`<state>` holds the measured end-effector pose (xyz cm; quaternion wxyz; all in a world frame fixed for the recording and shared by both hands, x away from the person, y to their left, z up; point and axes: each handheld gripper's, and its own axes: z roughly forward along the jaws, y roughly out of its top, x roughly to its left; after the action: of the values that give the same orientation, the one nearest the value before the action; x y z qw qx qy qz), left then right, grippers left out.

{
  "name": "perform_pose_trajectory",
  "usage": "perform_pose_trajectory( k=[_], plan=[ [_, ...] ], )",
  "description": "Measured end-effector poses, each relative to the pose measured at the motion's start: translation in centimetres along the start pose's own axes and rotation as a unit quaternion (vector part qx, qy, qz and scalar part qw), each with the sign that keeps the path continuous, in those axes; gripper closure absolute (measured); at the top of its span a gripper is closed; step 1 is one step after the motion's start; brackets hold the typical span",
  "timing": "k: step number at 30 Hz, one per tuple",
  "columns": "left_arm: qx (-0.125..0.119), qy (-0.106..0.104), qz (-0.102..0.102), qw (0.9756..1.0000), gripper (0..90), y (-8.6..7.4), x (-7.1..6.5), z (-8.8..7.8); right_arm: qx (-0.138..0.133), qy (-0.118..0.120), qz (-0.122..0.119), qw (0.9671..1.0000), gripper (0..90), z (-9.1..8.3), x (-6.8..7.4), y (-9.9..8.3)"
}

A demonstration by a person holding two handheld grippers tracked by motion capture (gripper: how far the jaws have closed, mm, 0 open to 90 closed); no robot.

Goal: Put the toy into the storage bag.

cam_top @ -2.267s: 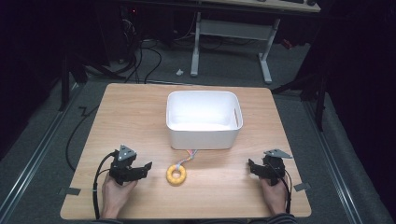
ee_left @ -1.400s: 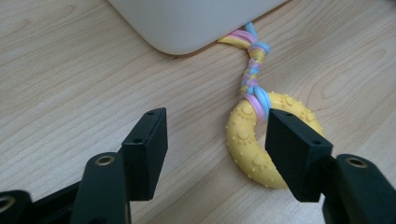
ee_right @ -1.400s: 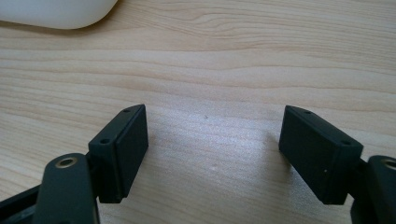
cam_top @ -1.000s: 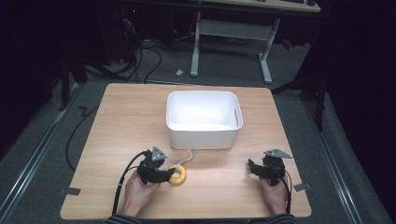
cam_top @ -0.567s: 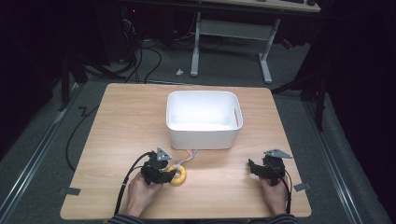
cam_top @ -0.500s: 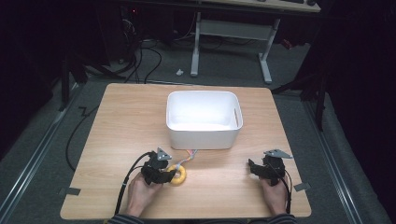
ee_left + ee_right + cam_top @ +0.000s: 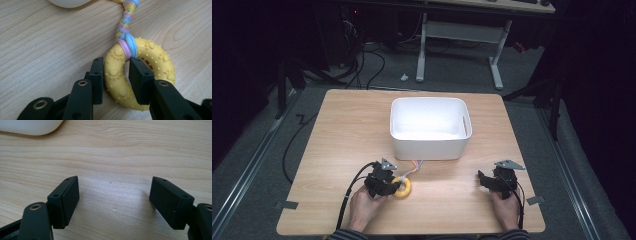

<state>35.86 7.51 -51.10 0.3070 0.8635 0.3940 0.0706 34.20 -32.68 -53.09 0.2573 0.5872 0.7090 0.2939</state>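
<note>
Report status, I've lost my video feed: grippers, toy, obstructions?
Left hand-held gripper straddles yellow ring toy, one jaw through its hole. Right hand-held gripper open over bare table. Nothing obstructing.

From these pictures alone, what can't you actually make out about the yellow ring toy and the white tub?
- The ring: in the left gripper view the left tool covers its near edge, one jaw outside it, one in its hole.
- The braided cord: its far end is cut off by the top edge of that view, and it is too small in the high view.
- The tub: its bottom glares white in the high view, so I can't tell if anything is inside.
</note>
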Motion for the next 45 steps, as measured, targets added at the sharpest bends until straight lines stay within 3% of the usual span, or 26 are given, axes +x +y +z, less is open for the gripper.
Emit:
perform_pose_trajectory(
  k=[10, 23, 35, 41, 45],
  plan=[
    [-0.007, -0.002, 0.007, 1.0, 66.3, -0.1, -0.1, -0.3, 0.0, 0.0, 0.0, 1.0, 24.0, 0.0, 0.0, 0.0],
    [-0.017, -0.021, -0.003, 0.9996, 66.3, -0.4, 0.4, -2.7, 0.0, 0.0, 0.0, 1.0, 24.0, 0.0, 0.0, 0.0],
    [-0.03, -0.008, -0.017, 0.9994, 66.3, -0.7, 1.3, -5.0, 0.0, 0.001, -0.001, 1.0, 24.0, 0.0, 0.0, 0.0],
    [-0.032, 0.007, -0.015, 0.9993, 66.3, -0.8, 1.6, -6.3, 0.0, 0.001, -0.001, 1.0, 24.0, 0.0, 0.0, 0.0],
    [-0.042, 0.016, -0.029, 0.9986, 66.3, -1.1, 2.3, -7.3, 0.0, 0.002, -0.001, 1.0, 24.0, 0.0, 0.0, 0.0]
  ],
)
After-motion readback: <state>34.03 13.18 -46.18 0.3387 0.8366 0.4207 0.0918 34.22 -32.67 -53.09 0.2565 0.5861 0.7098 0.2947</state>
